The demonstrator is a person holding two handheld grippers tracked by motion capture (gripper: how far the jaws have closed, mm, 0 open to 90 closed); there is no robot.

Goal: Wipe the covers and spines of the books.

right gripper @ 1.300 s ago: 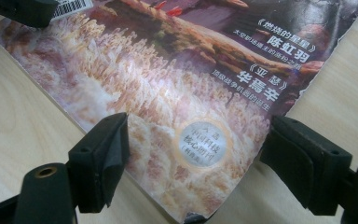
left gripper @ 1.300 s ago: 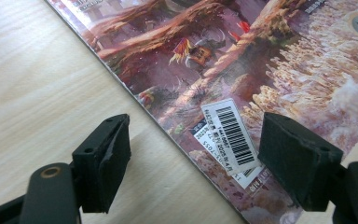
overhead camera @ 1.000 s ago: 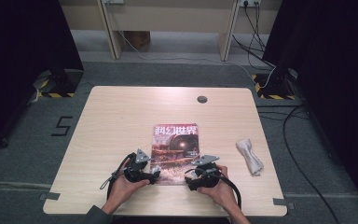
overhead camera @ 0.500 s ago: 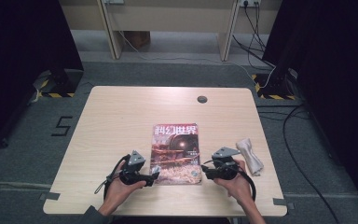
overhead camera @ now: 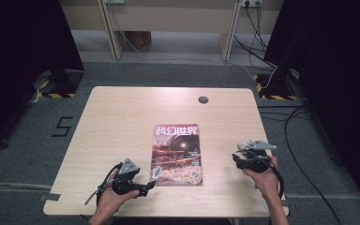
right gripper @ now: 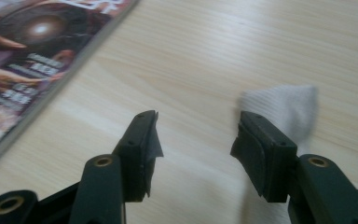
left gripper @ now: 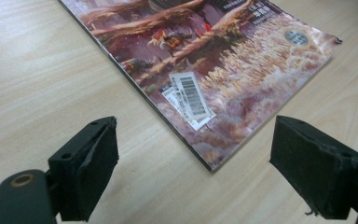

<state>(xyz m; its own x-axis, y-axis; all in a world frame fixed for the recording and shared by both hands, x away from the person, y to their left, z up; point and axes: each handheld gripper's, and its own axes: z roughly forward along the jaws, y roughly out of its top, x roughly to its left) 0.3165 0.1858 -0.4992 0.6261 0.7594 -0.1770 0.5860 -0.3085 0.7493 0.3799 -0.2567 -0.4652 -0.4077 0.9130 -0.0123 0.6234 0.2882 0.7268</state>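
Note:
A magazine (overhead camera: 177,154) with a reddish-brown cover lies flat in the middle of the wooden table (overhead camera: 122,122). My left gripper (overhead camera: 149,184) rests just off the magazine's near left corner and is open. In the left gripper view that corner, with its barcode label (left gripper: 189,95), lies between the wide-apart jaws of the gripper (left gripper: 196,154). My right gripper (overhead camera: 238,158) is open at the table's right, over a crumpled white cloth (overhead camera: 243,143). In the right gripper view the cloth (right gripper: 284,105) lies just beyond the right jaw of the gripper (right gripper: 196,135), and the magazine (right gripper: 23,51) is off to the left.
A round cable hole (overhead camera: 203,99) sits near the table's far edge. Dark curtains stand at both sides, with cables on the floor (overhead camera: 290,122) to the right. Desk legs (overhead camera: 110,28) rise beyond the table.
My right gripper has left the magazine's near right corner and moved right to the white cloth. The left gripper has drawn slightly back to the left. The magazine has not moved.

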